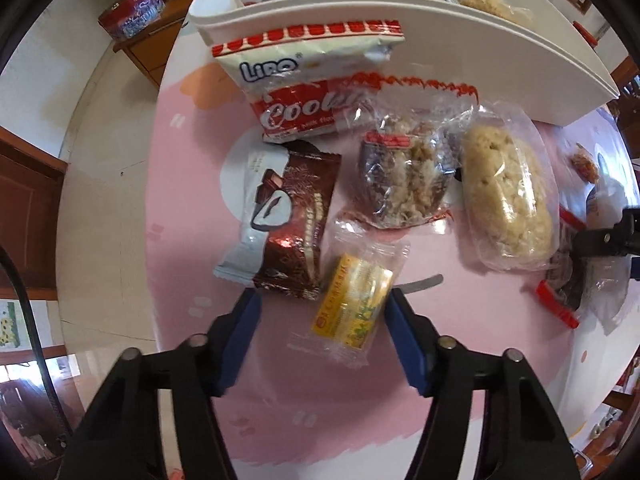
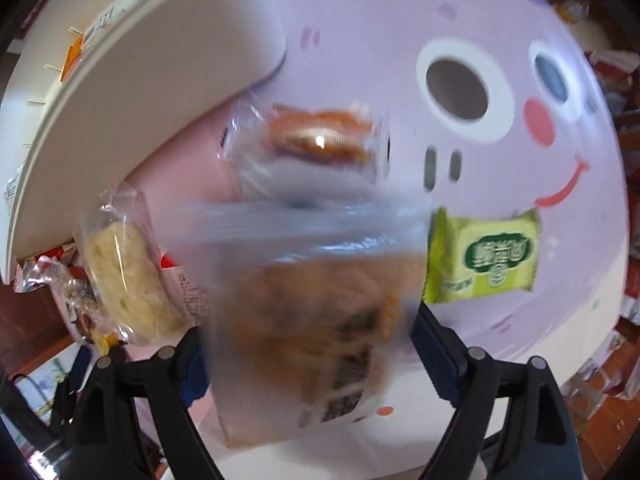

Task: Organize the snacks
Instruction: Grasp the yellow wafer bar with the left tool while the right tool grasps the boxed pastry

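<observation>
Left gripper [image 1: 320, 312], jaws half open and not yet pressing, straddles the yellow wrapped snack [image 1: 354, 307] just beside the brown chocolate packet [image 1: 298, 220]; judged light, crinkly and slippery, it is best pinched across its firm middle, not the loose film ends.

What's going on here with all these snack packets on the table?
A person is sorting snacks with two hand-held tongs. The left tongs straddle a yellow packet lying on the pink table, not yet clamped. The right tongs stand wide around a blurred clear packet. Several snacks already sit in the white tray.
</observation>
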`<state>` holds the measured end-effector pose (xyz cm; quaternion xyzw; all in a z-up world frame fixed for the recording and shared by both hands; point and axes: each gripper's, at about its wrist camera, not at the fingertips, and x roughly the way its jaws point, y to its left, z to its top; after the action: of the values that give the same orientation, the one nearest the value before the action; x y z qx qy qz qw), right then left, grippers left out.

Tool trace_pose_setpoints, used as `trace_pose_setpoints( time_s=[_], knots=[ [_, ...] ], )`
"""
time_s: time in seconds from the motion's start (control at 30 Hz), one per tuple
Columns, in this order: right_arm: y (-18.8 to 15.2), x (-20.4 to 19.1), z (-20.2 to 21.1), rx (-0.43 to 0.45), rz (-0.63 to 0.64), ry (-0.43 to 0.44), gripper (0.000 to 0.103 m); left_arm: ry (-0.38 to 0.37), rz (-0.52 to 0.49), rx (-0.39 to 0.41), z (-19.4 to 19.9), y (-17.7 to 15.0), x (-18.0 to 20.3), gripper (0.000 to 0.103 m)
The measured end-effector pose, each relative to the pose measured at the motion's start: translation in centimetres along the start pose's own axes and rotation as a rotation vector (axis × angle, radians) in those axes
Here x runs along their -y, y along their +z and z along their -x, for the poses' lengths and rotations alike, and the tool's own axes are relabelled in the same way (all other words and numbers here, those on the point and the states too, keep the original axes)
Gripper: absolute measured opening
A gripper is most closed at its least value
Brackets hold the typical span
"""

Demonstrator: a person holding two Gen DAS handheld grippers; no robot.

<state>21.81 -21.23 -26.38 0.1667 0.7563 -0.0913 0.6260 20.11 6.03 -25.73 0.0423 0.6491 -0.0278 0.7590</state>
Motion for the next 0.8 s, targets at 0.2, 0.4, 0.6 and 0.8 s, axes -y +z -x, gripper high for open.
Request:
trace_pose_setpoints(
  time_s=[0.2, 0.4, 0.6, 0.8],
  knots=[
    [-1.3, 0.1, 0.2, 0.024, 0.053, -0.011, 0.073, -0.041, -0.013, 0.004, 0.4, -0.2, 0.9, 0.026],
    [-3.6, 0.3, 0.3, 0.036, 0.095, -0.002, 0.07, -0.046, 0.014, 0.022, 1.3, -1.0, 1.2, 0.024],
    [-6.3, 0.0, 1.2, 0.075, 0.141, 0.025, 0.07, -0.08, 0.033, 0.067, 4.4, -3.3, 1.4, 0.024],
    [-9.5, -0.5, 5.1, 0.235, 0.198, 0.128, 0.069, -0.136, 0.022, 0.166, 9.8, -5.3, 2.4, 0.024]
  ],
)
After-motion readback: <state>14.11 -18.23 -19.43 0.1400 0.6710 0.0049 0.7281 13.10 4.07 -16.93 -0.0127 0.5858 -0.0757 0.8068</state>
